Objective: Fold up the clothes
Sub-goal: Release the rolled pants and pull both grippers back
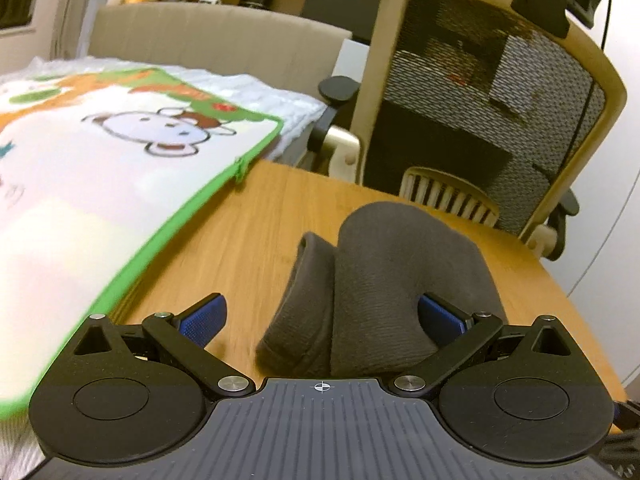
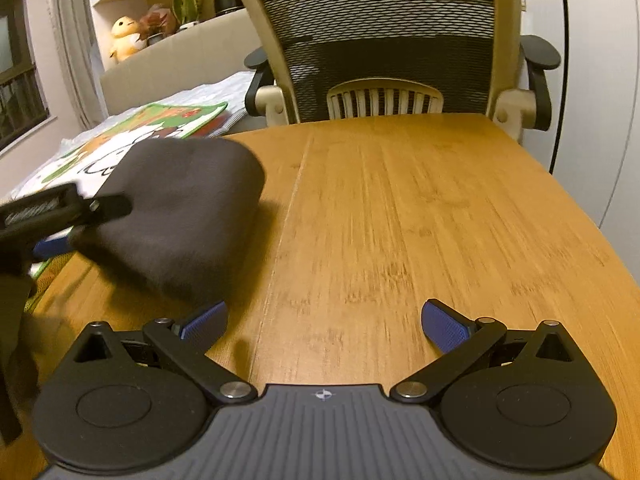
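Behind the wooden table (image 2: 400,208) stands a mesh-backed office chair (image 2: 384,40), with a bed off to the far left carrying a cartoon-printed, green-edged cushion (image 1: 100,168). On the table's left part lies the dark grey garment (image 1: 400,280), bunched into a soft folded mound. My left gripper (image 1: 322,320) is spread wide around its near end, blue pads on either side; whether they touch the cloth I can't quite tell, since the view is blurred. My right gripper (image 2: 324,322) hovers wide open over bare wood, right of the garment, holding nothing.
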Motion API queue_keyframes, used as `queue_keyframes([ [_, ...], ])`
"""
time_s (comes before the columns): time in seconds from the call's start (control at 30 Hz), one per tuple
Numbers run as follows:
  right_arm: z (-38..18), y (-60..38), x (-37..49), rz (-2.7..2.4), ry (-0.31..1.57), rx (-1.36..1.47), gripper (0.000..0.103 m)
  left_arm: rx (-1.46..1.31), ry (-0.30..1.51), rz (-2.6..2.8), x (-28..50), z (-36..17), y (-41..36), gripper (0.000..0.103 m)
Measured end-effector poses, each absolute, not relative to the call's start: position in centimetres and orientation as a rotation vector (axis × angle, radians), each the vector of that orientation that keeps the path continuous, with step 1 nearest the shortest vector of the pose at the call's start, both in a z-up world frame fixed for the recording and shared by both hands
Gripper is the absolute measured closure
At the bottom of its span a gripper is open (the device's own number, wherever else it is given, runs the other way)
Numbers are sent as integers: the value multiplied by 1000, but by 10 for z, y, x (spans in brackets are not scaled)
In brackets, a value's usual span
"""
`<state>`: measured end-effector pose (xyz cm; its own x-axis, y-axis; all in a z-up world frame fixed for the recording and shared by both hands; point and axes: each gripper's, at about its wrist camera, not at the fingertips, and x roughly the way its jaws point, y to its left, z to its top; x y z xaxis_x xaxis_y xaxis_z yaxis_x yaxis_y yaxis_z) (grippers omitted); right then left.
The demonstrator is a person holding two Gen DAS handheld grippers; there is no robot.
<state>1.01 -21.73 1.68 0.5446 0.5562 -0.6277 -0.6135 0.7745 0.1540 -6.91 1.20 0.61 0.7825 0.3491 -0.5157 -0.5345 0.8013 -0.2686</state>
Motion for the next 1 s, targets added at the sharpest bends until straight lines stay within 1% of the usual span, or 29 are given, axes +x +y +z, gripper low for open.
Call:
queue_keyframes([
  [0.13, 18, -216, 10, 697, 713, -89, 0, -422, 467, 494, -69, 13, 17, 0],
  [0.3, 17, -214, 8, 692, 712, -104, 0, -377, 466, 496, -101, 32, -1, 0],
  [0.5, 13, -207, 5, 673, 713, -164, 0, -355, 576, 508, -134, 24, -31, 0],
  [0.6, 10, -200, -5, 654, 709, -241, 0, -309, 643, 501, -128, 13, -44, 0],
  [0.7, 10, -200, -12, 662, 714, -249, 0, -296, 687, 526, -119, 2, -50, 0],
  [1.0, 9, -188, -1, 684, 710, -258, 0, -206, 674, 623, -91, -14, -52, 0],
])
